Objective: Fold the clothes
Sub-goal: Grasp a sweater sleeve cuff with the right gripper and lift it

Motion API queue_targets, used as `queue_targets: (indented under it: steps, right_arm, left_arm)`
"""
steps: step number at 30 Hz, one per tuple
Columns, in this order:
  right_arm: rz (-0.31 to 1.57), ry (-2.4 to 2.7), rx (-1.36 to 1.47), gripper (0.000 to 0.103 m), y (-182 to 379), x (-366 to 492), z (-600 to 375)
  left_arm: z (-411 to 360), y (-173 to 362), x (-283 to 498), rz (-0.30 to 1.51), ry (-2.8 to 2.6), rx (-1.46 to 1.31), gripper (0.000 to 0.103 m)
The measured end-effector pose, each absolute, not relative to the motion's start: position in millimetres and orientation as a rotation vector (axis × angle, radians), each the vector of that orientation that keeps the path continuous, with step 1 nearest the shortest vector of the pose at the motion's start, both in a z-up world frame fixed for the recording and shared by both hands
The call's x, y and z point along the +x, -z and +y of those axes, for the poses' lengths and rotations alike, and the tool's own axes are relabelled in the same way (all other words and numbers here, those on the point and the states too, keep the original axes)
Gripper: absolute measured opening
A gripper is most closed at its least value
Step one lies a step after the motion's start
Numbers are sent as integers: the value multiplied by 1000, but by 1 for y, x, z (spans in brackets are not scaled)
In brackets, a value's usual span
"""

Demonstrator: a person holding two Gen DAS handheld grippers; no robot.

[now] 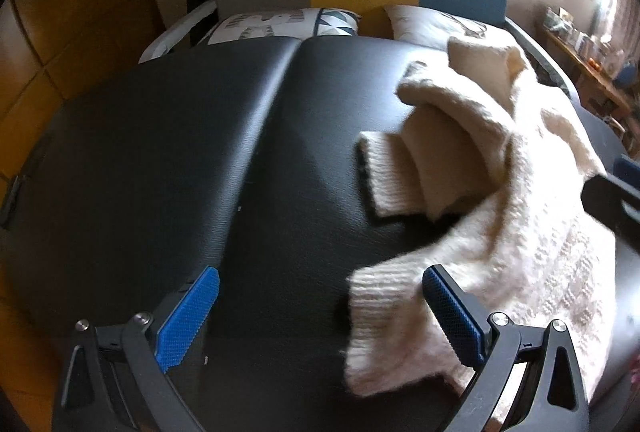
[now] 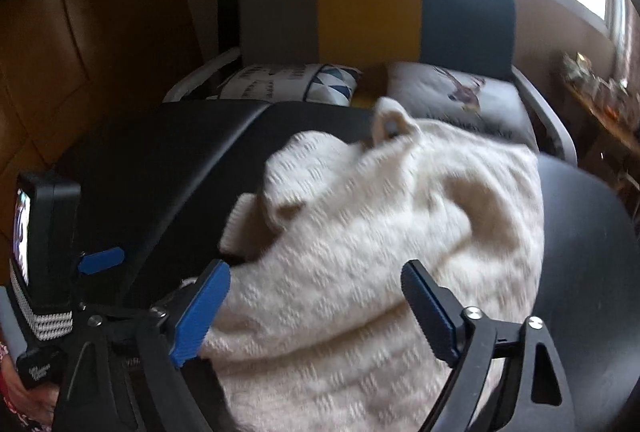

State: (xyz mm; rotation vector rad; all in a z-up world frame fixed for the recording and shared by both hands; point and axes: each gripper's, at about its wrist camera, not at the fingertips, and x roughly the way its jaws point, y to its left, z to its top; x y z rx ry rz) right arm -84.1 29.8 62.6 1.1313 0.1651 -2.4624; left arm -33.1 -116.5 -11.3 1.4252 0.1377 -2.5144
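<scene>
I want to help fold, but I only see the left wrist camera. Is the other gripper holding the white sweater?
Observer: No. The right gripper is open, its jaws wide apart over the sweater, pinching nothing.
Operator: Does the sweater hang off the right side?
Observer: No. Its right edge stops on the black surface, with bare surface beyond it.
</scene>
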Motion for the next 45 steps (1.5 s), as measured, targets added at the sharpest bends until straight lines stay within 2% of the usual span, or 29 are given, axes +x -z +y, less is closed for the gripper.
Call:
queue_targets:
  steps: [2,7,14,15,19,20,25,28,33,40,45]
  right_arm:
    - [190,2454,1115,84,-65,-90,22]
    - [285,2421,1096,83,-63,-109,-2]
    - [616,2369,1097,83,-37,-148,-53]
    - [645,2361,1112,80,-32,-153,-57]
    - [735,2335,1228,48,-5,-169,-66]
    - [740,2330,1257,45,2,-173,-67]
    - [681,2347,1260,14,8,-179,-52]
    - [531,2368,1245,12,-7,-181,-36]
    - [229,2441,1107,12,-68,-174,10]
    - [-16,2559,946,12,-135,-147,92]
    - [-171,2693,940,12,-145,-134,171]
  left_arm:
    - [-122,11,-33,151,2497,1416,103]
    - [-139,17,-26,204,2472,1415,103]
    - [-152,34,-19,264,2418,1471,103]
    - [-153,35,-18,275,2416,1474,103]
    - [-154,38,-15,285,2407,1476,103]
    - [-154,38,-15,289,2410,1479,103]
    - [-150,40,-17,296,2430,1504,103]
    - [-144,39,-18,268,2448,1508,103]
    - [-139,32,-19,233,2470,1491,103]
    - [-131,22,-33,170,2509,1453,103]
    - [-123,21,-48,76,2558,1445,103]
